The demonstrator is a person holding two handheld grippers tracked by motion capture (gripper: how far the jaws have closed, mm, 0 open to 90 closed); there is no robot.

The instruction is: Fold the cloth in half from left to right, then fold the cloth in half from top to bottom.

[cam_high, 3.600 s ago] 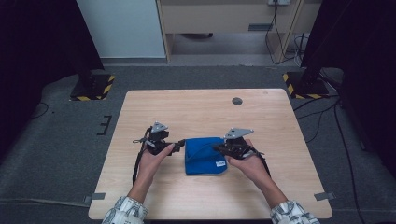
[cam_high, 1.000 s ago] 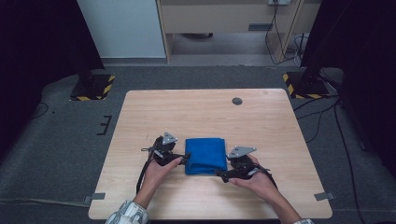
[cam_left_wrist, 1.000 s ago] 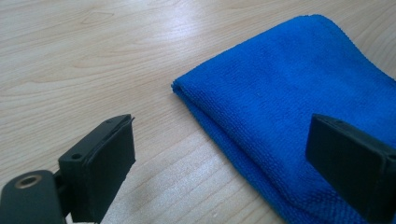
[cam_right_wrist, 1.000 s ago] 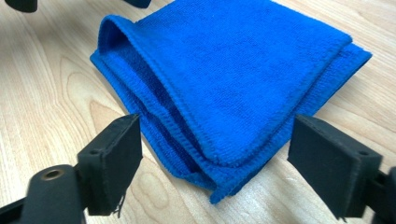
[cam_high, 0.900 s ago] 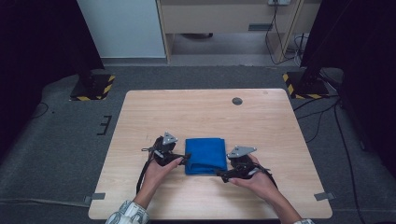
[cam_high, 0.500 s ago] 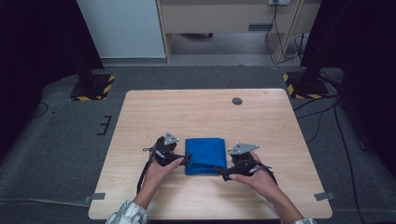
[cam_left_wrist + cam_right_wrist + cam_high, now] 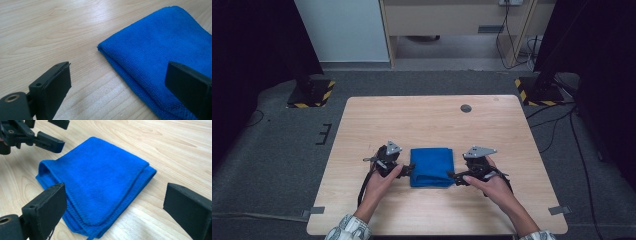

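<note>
A blue cloth [image 7: 432, 166] lies folded flat on the wooden table [image 7: 412, 115], toward its near edge. My left gripper [image 7: 408, 170] rests at the cloth's left edge with its jaws open; in the left gripper view [image 7: 117, 75] the cloth's [image 7: 160, 50] folded corner lies just ahead, untouched. My right gripper [image 7: 453, 176] sits at the cloth's right near corner. Its jaws have just been opening and stand wide [image 7: 115, 195], with the cloth [image 7: 100, 182] lying beyond them, not pinched. The left gripper [image 7: 60, 133] also shows at the top left of the right gripper view.
A small dark round cap [image 7: 466, 108] is set into the table's far side. On the floor beyond the table, stands with yellow-black striped bases [image 7: 312, 92] flank it left and right [image 7: 537, 90]. A cabinet stands at the back.
Since the oldest frame my right gripper has come off the top of the cloth and drawn back to its right near corner. The cloth now lies flat. In the last second almost nothing moved.
</note>
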